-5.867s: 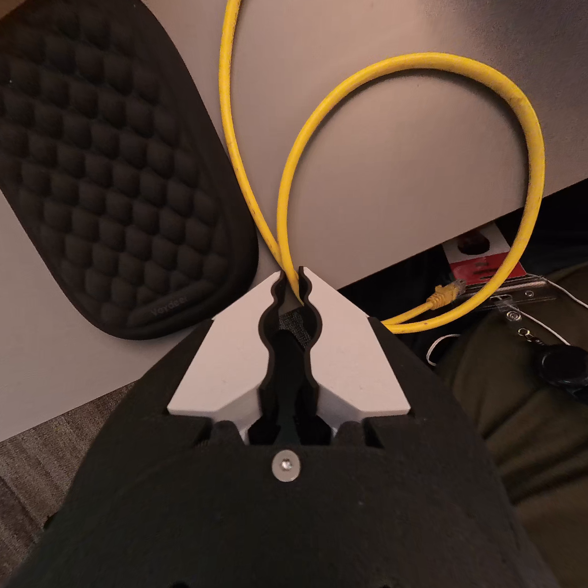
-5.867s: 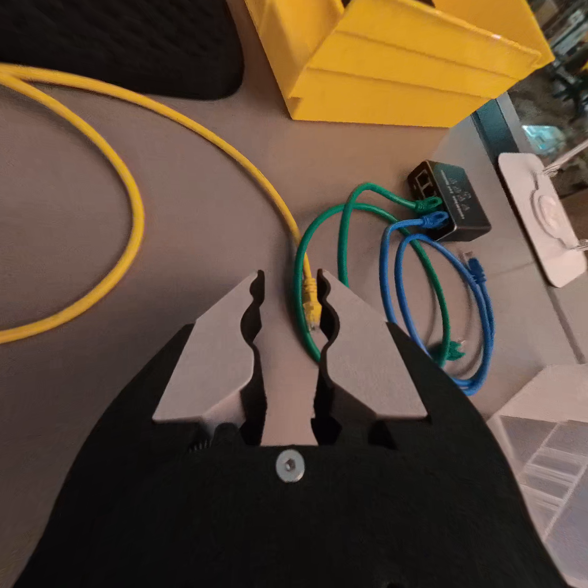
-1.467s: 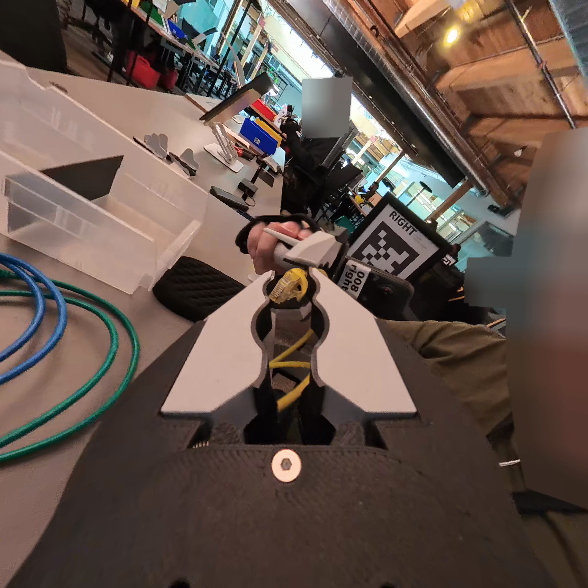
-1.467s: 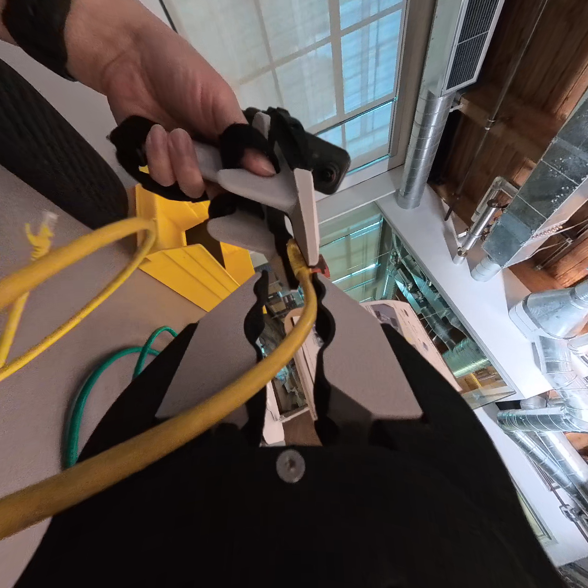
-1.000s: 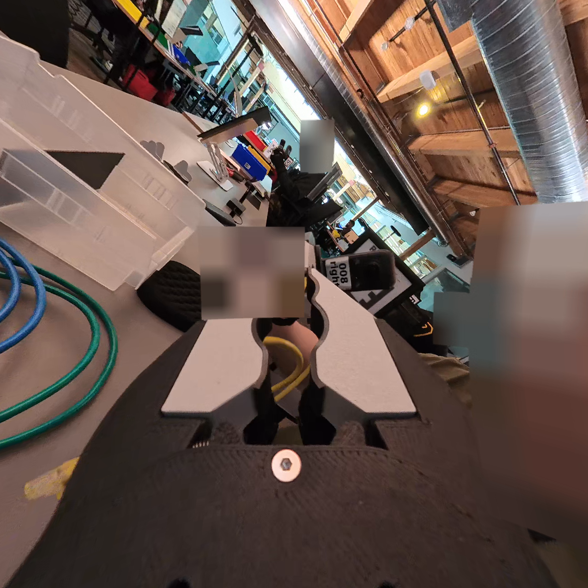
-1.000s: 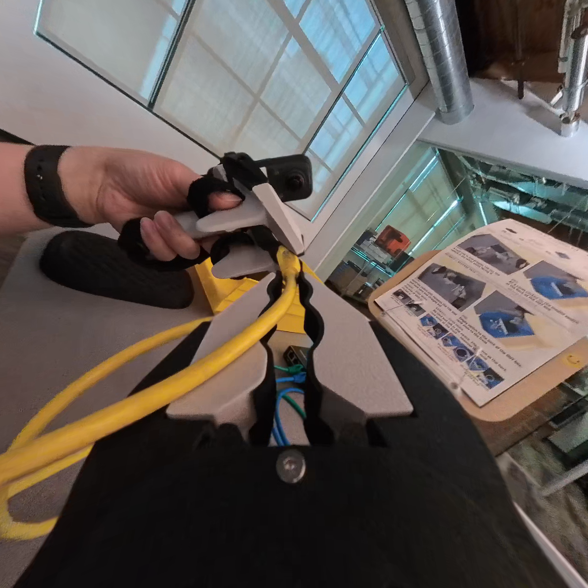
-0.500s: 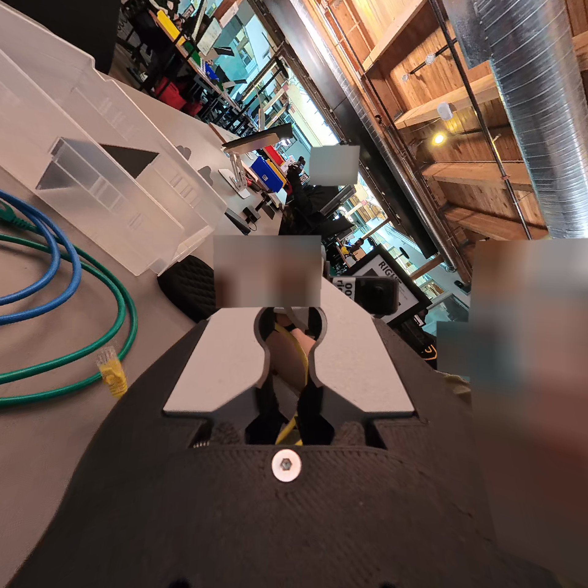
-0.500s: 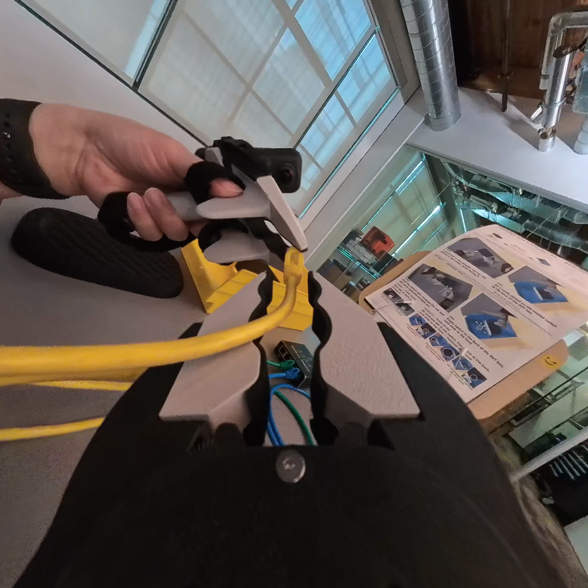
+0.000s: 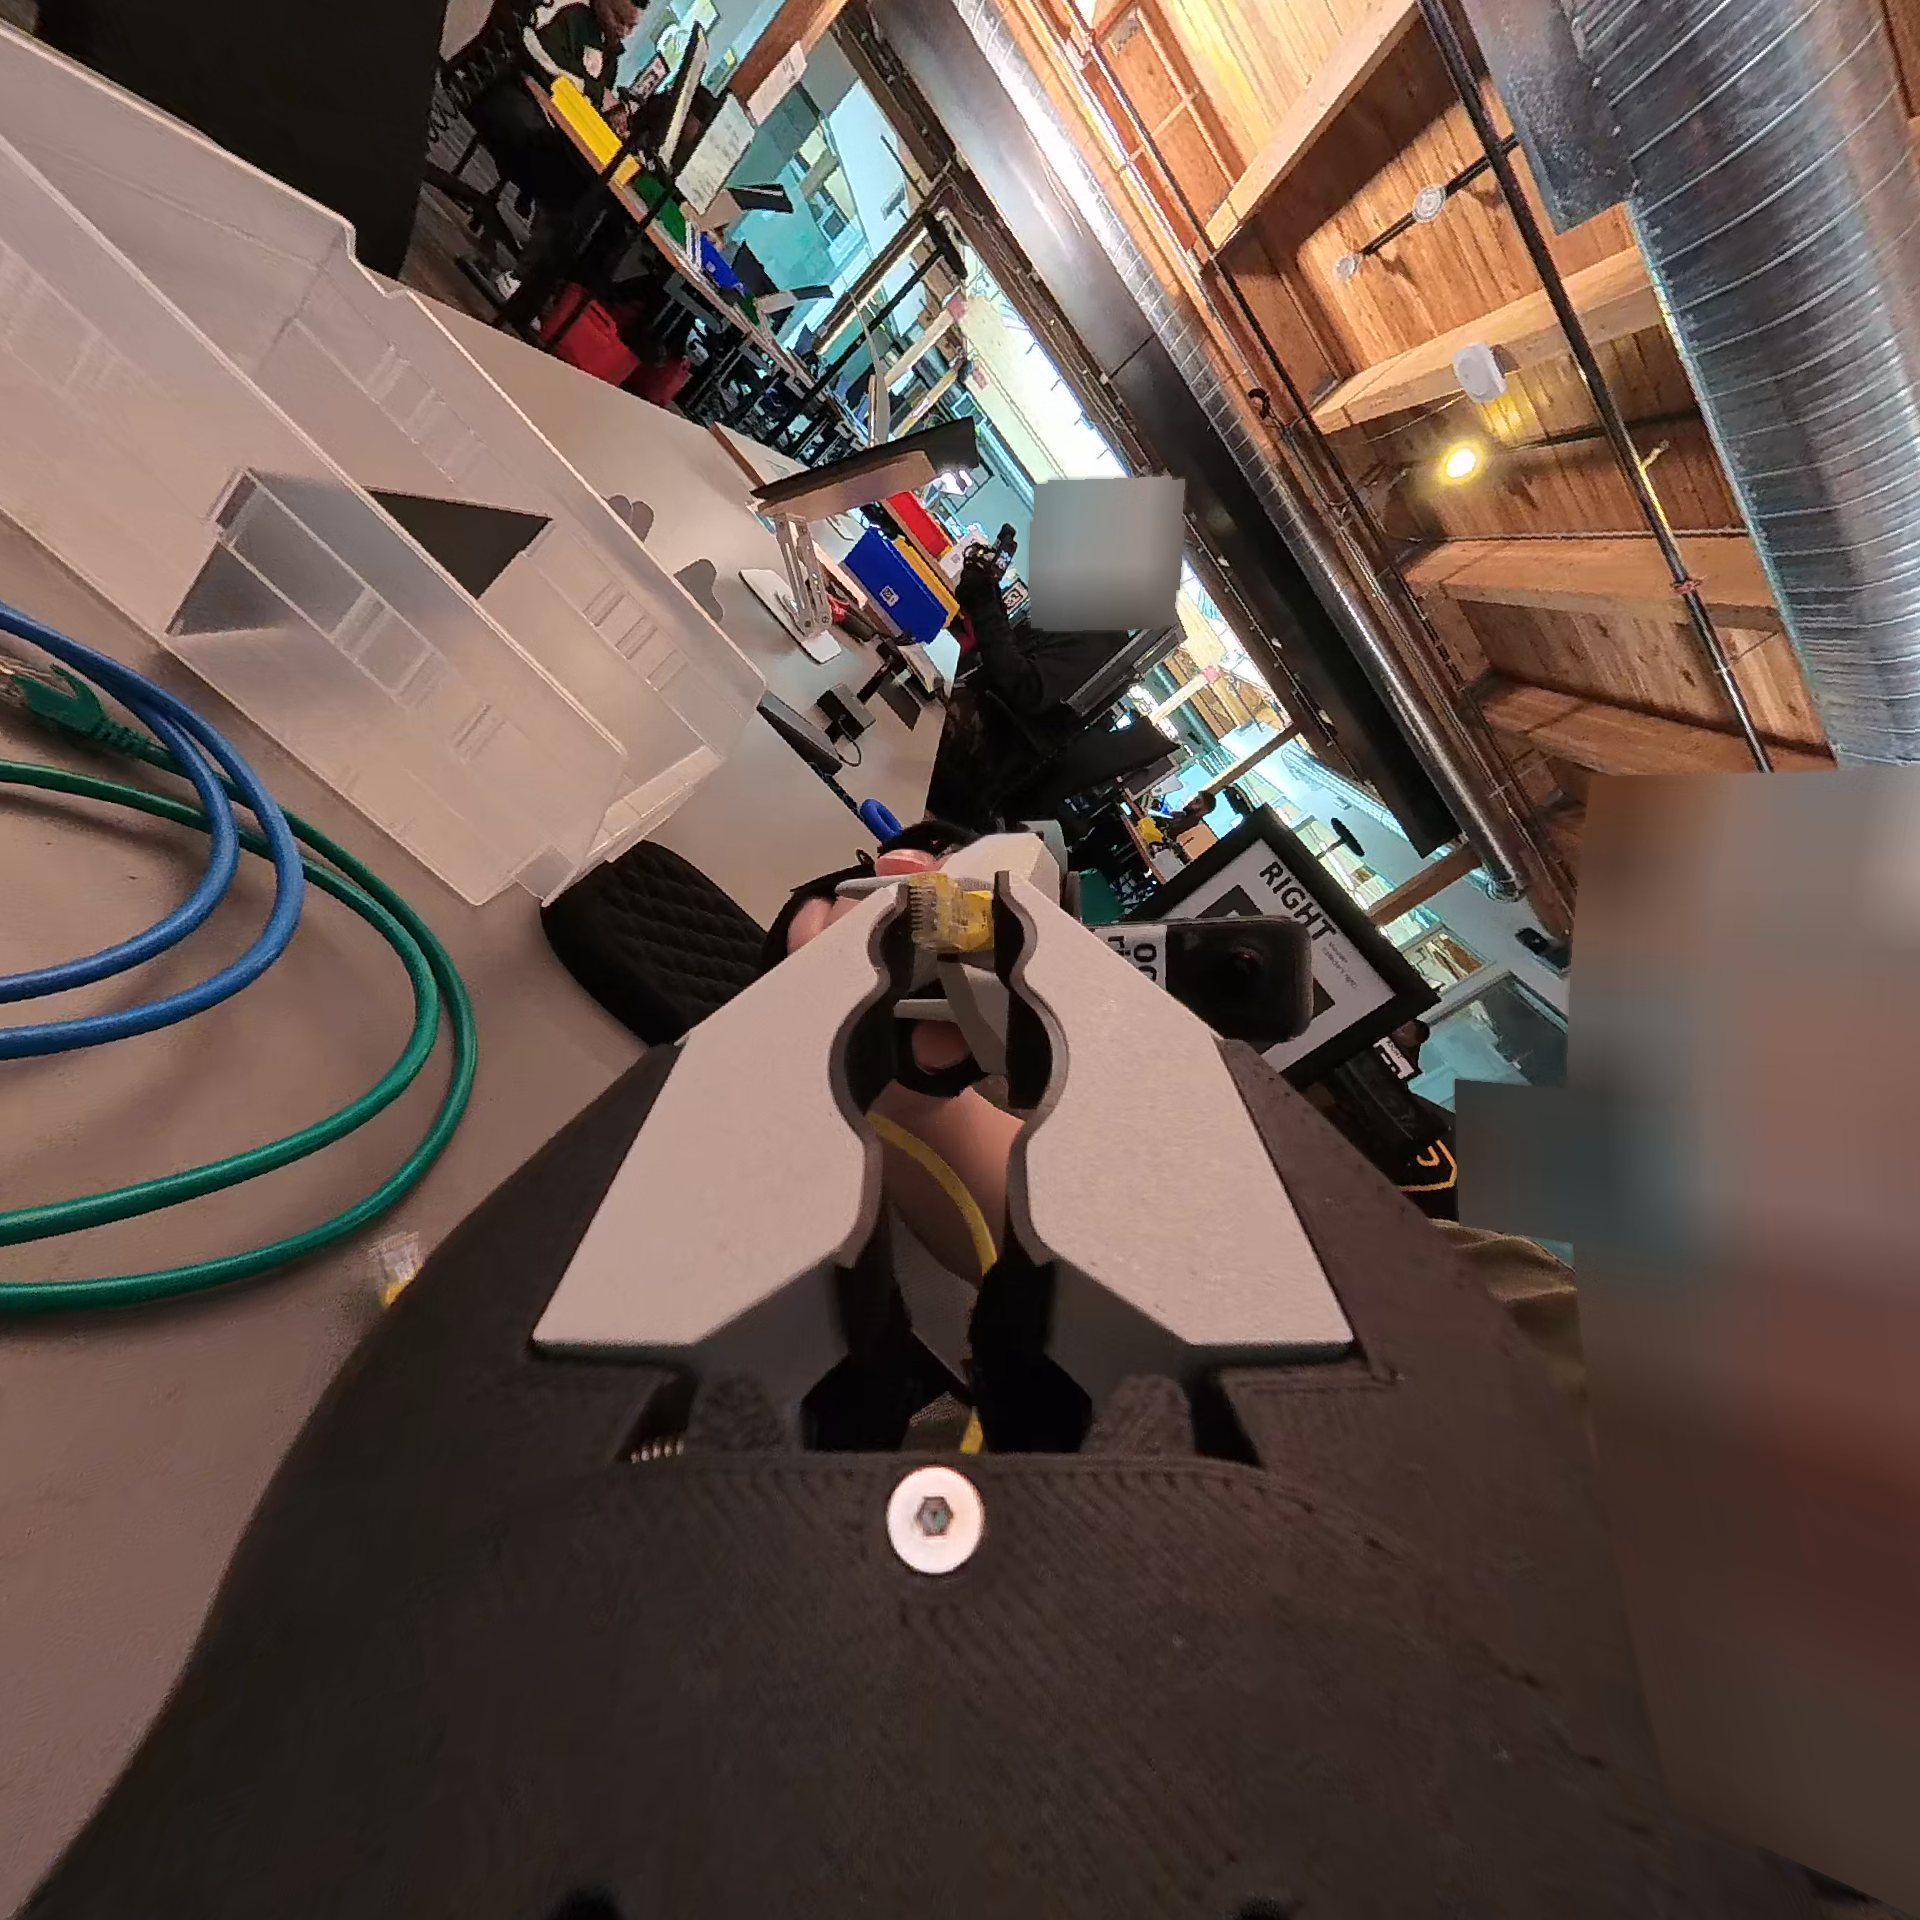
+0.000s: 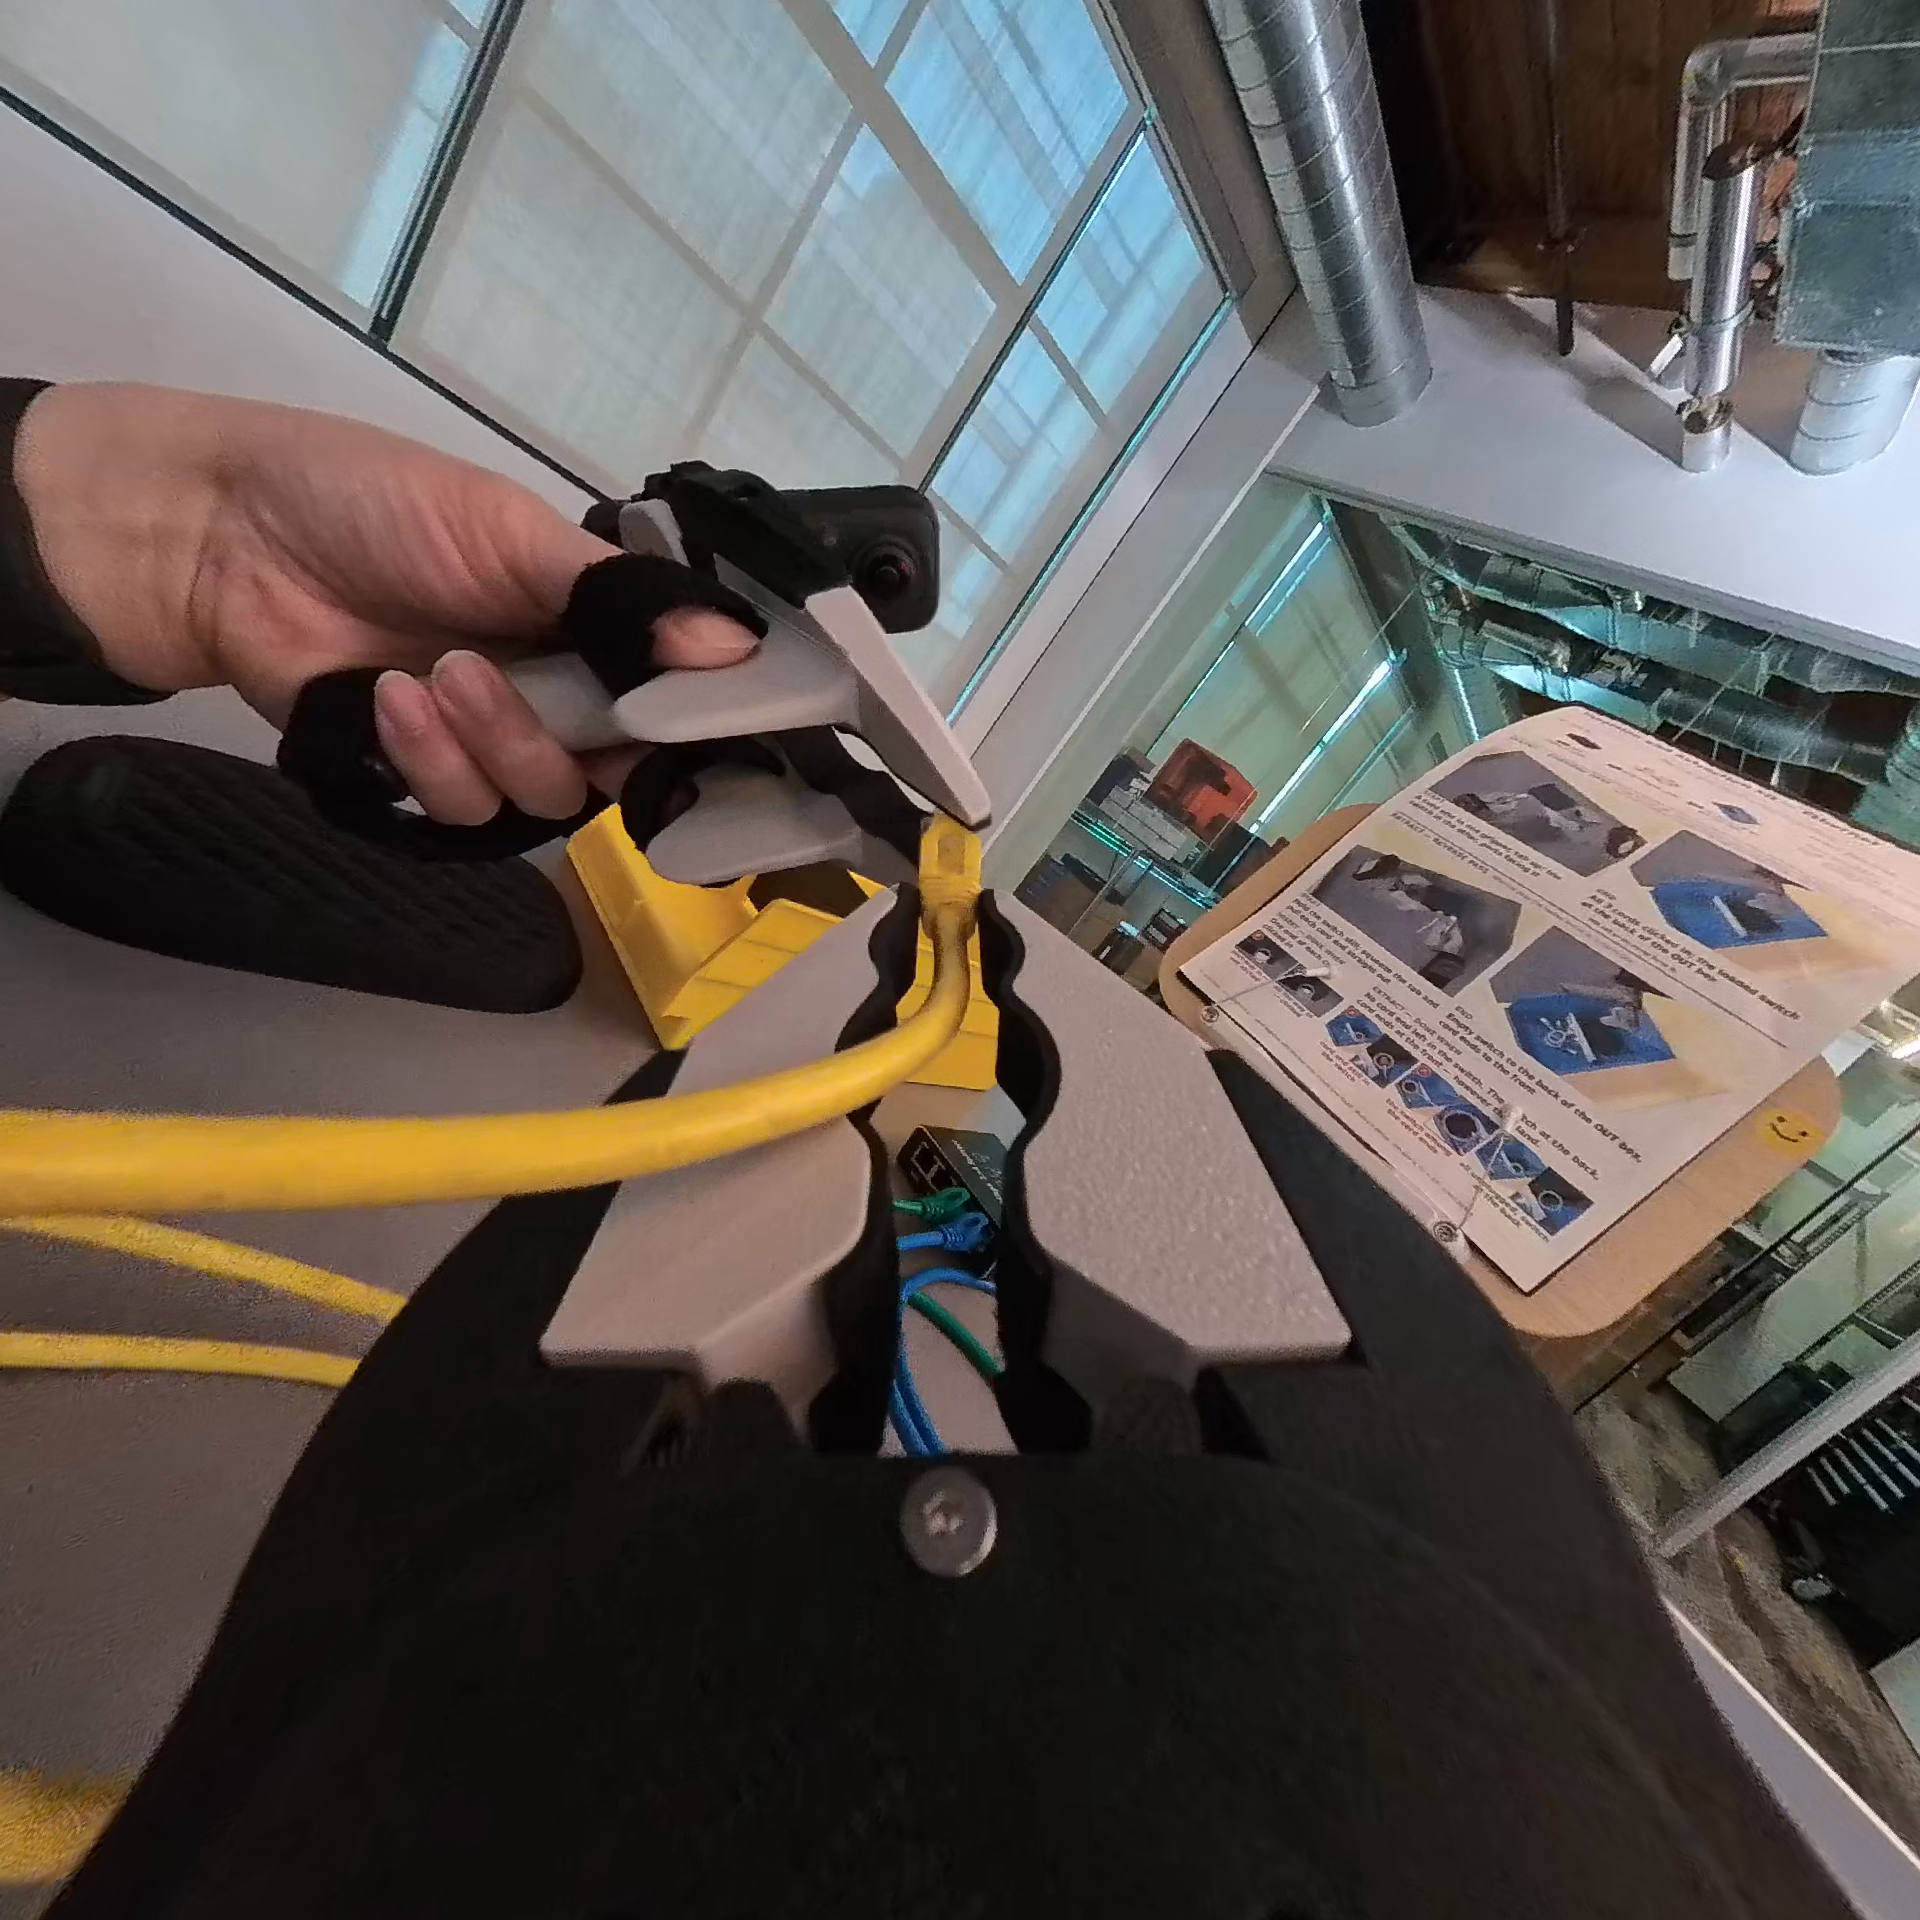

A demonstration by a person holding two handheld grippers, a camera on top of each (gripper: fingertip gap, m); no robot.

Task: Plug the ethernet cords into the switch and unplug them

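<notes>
My right gripper (image 10: pixel 945 904) is shut on the yellow ethernet cord (image 10: pixel 520 1132) just behind its plug (image 10: pixel 948 857), held up above the table. My left gripper (image 9: pixel 945 899) faces it, and its fingertips close on that same yellow plug (image 9: pixel 945 914). The black switch (image 10: pixel 956 1153) lies on the table beyond, seen between my right fingers. A green plug (image 10: pixel 925 1205) and a blue plug (image 10: pixel 961 1236) sit at its ports. The green cord (image 9: pixel 416 1091) and blue cord (image 9: pixel 208 831) are coiled on the table. The yellow cord's other plug (image 9: pixel 395 1262) lies loose there.
A clear plastic bin (image 9: pixel 416 623) stands behind the coils. A black textured pad (image 10: pixel 260 883) and a yellow bin (image 10: pixel 727 935) sit at the back of the table. An instruction sheet on a board (image 10: pixel 1507 987) is at the right. People and desks are farther off. The tips of both grippers are at nearly the same place.
Both grippers have lifted off the table and turned toward each other. In the last half second the left fingertips have come onto the yellow plug, which the right gripper holds by the cord.
</notes>
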